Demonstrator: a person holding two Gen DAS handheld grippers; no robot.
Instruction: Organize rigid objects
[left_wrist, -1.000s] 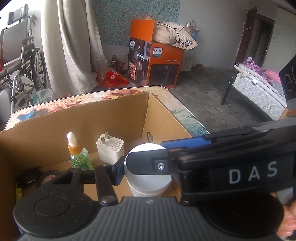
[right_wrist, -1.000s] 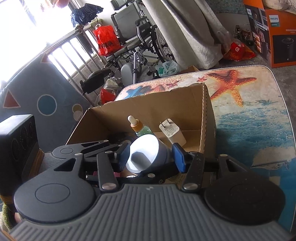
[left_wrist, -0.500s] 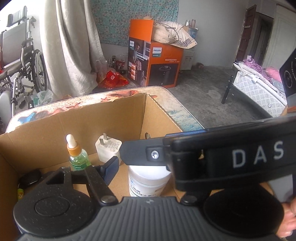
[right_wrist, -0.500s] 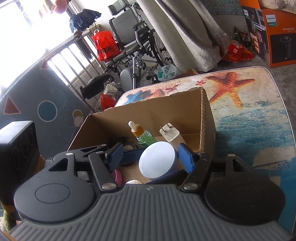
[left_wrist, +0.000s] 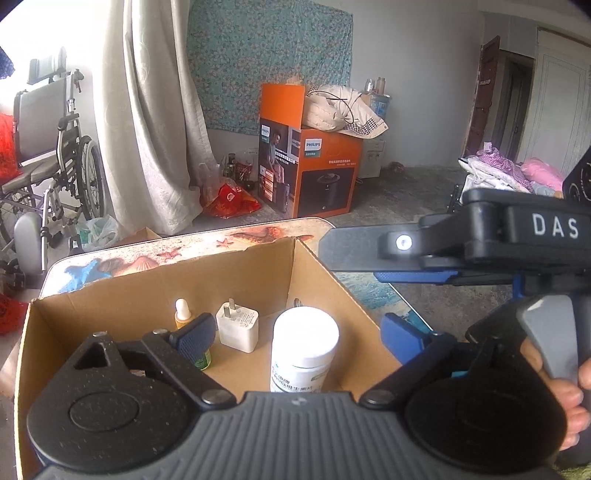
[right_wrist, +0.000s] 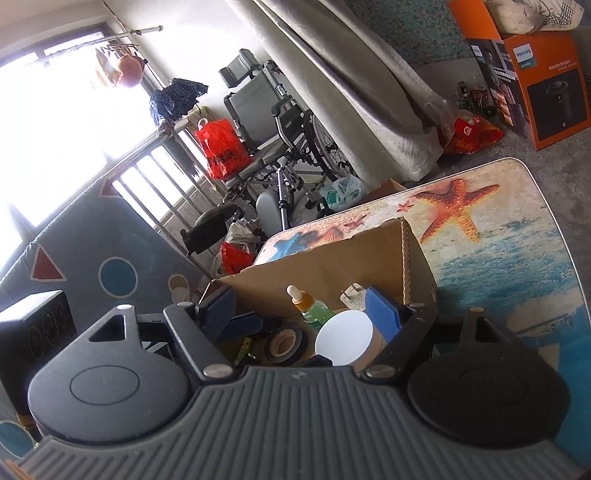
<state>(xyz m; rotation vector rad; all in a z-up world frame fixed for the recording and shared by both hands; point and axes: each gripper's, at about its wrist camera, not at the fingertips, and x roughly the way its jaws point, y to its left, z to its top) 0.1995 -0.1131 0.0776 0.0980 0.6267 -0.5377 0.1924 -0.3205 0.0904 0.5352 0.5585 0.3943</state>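
Note:
A white pill bottle (left_wrist: 304, 350) with a white lid (right_wrist: 343, 341) stands upright inside an open cardboard box (left_wrist: 147, 295) (right_wrist: 332, 266). Beside it are a white charger plug (left_wrist: 238, 326) (right_wrist: 352, 295) and a green dropper bottle (right_wrist: 312, 306) with an orange collar. My left gripper (left_wrist: 297, 338) straddles the bottle with its jaws opening and both pads clear of it. My right gripper (right_wrist: 299, 314) hangs above the box with its jaws opening and nothing between the pads. In the left wrist view the right gripper (left_wrist: 354, 266) reaches in from the right, held by a hand (left_wrist: 569, 387).
A tape roll (right_wrist: 284, 343) and a small yellow-green item (right_wrist: 243, 347) lie on the box floor. The box sits on a table (right_wrist: 498, 258) with a beach print. Behind it are a wheelchair (right_wrist: 273, 140), a curtain (left_wrist: 147, 129) and an orange carton (left_wrist: 314, 166).
Both grippers held the white bottle a second ago. Both have let go, opened wide and drawn up and back. The bottle now stands upright in the box.

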